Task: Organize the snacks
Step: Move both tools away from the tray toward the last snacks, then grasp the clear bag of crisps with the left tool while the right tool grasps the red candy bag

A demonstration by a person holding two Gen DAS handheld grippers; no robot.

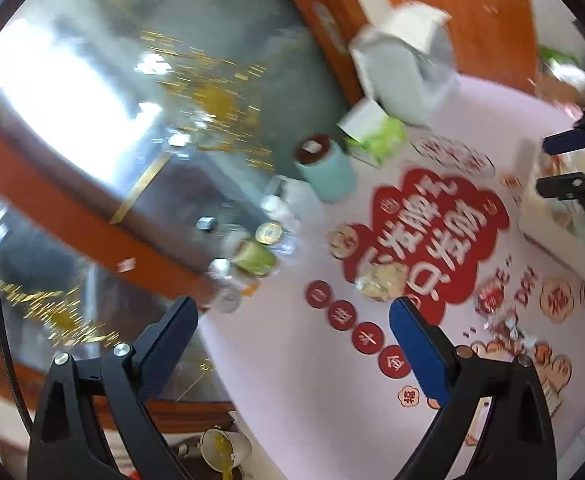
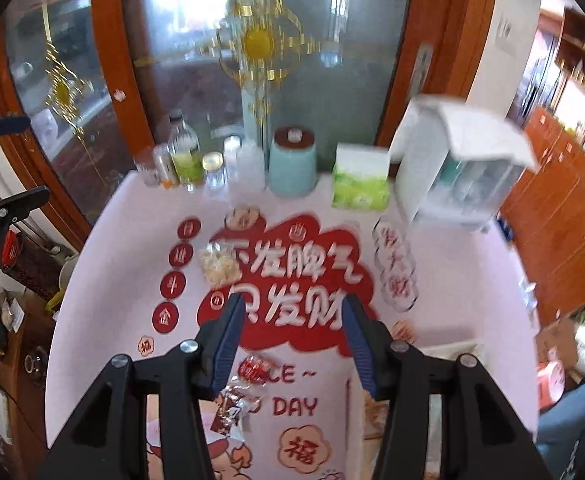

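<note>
A clear bag of pale snacks lies on the pink tablecloth left of the red print; it also shows in the left wrist view. Red wrapped snacks and a brown-and-white packet lie close below my right gripper, which is open and empty above the table. The same red snacks show in the left wrist view. My left gripper is open and empty, over the table's left edge. A white box of snacks sits at the right, under the right gripper's fingers.
Along the back edge stand bottles and jars, a teal canister, a green tissue pack and a white rack. A glass door is behind. A wooden cabinet is at right.
</note>
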